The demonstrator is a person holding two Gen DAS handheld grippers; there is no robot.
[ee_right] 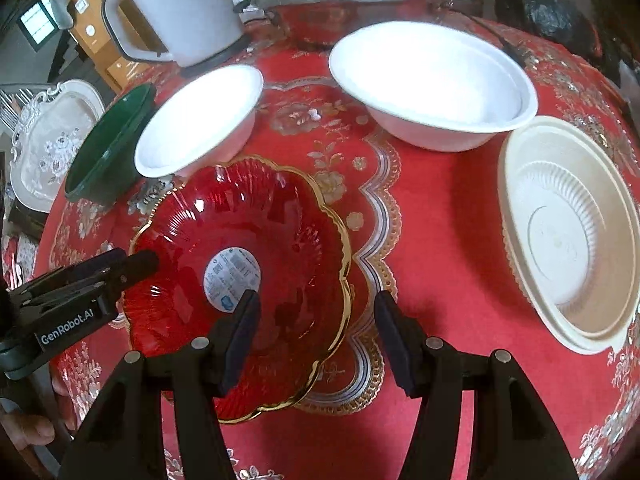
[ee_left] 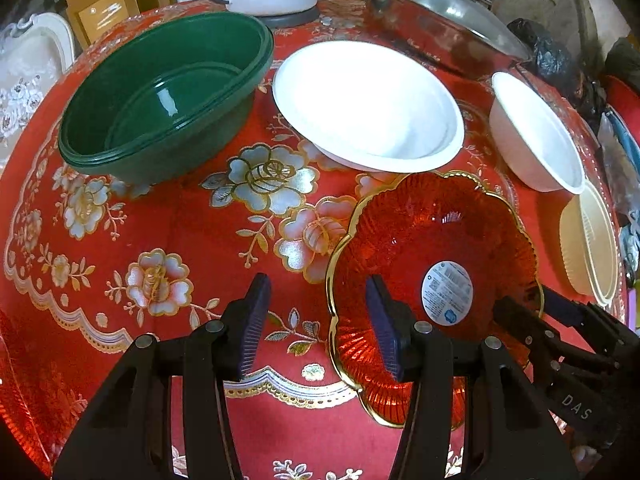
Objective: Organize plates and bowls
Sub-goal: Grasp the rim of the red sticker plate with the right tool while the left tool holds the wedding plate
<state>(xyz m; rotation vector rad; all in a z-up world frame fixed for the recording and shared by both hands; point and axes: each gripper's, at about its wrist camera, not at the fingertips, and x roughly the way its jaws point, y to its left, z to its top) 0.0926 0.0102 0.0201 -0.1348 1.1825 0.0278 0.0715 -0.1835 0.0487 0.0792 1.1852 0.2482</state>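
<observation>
1. Red glass plate (ee_left: 432, 236) with scalloped gold rim, lying flat near the front edge of the surface (ee_left: 180, 240), hollow side up; round label (ee_left: 447, 293) at its centre; roughly round, so no clear long axis.
2. Left claw (ee_left: 318, 330) part open, pointing steeply down; one finger (ee_left: 386, 332) over the plate's left portion, the other (ee_left: 254, 328) outside over the red flowered cloth; plate rim between them; cannot tell whether the pads touch the glass.
3. Right claw (ee_right: 316, 338) also part open, straddling the plate's right rim; one finger (ee_right: 240, 344) above the glass, the other (ee_right: 394, 344) above the cloth; no firm clamp visible.
4. Behind the plate: white bowl (ee_left: 368, 104); second white bowl (ee_left: 536, 132) farther right; green bowl (ee_left: 164, 96) to the left, apparently a nested stack.
5. Cream ribbed bowl (ee_right: 568, 236) well right of the plate, upright.
6. At the back: white jug (ee_right: 176, 8) and lidded steel pan (ee_right: 360, 4).
</observation>
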